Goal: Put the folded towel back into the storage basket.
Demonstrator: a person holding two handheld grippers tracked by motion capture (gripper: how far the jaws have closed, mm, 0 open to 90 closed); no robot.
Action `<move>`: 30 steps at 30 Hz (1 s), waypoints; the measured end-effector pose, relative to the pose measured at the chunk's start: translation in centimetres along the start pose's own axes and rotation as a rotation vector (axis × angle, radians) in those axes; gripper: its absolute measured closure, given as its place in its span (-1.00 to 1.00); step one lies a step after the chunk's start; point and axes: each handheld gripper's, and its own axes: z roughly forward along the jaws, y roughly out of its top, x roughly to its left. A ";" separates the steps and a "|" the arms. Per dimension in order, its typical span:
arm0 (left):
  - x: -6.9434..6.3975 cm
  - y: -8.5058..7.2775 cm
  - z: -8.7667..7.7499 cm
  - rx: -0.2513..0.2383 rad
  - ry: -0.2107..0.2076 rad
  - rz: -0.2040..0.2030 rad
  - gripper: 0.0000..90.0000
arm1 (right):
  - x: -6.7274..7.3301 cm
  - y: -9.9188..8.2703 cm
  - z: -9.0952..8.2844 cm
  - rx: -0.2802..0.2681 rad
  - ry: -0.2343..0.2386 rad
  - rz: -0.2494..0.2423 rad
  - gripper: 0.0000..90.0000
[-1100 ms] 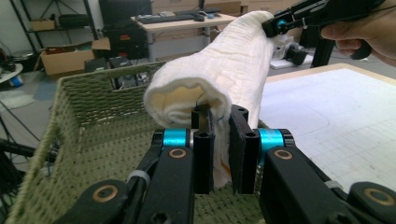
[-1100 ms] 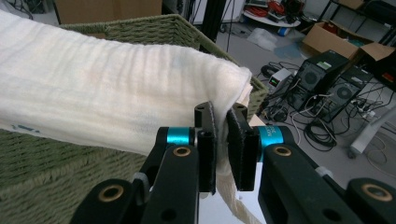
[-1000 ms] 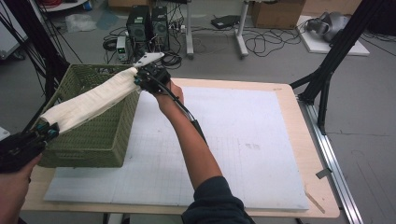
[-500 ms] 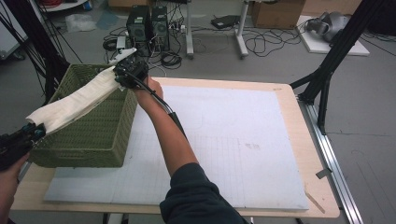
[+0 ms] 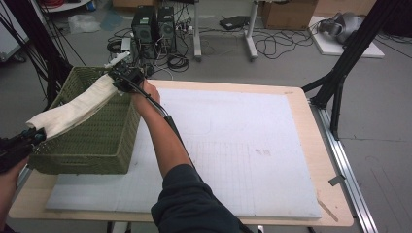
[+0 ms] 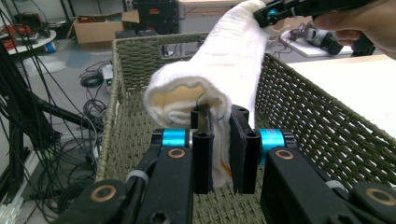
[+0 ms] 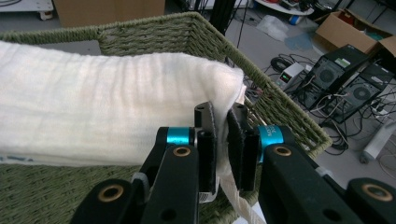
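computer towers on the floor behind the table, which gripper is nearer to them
Right. The right gripper holds the towel over the basket's far corner, towards the computer towers; the left gripper is at the near end.

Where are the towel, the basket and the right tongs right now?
towel [image 5: 77, 108], high view, middle of the folded roll.
basket [image 5: 92, 138], high view, its near right woven wall.
right tongs [image 7: 222, 140], right gripper view, between the black tips pinching the towel's end.

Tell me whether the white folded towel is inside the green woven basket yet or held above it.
Held above: the white folded towel spans over the green woven basket, clamped by left gripper and right gripper.
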 end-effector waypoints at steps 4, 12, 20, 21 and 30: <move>0.4 -0.2 0.1 -0.009 -0.009 -0.027 0.59 | 0.3 0.4 0.3 0.010 -0.011 -0.017 0.81; 0.7 0.5 -0.9 -0.064 0.002 -0.010 -0.07 | -0.1 -0.5 1.0 0.050 -0.028 0.017 0.40; -0.1 0.9 -1.0 -0.103 -0.048 -0.038 -0.06 | -1.2 -1.0 -1.7 -0.008 -0.007 0.037 0.27; -0.3 0.8 -0.8 -0.102 -0.065 -0.046 -0.06 | -1.4 -1.3 -2.2 -0.017 0.004 0.052 0.27; -2.7 0.9 0.8 -0.140 -0.152 -0.064 -0.34 | -2.3 -4.4 -6.4 -0.067 0.101 0.082 0.01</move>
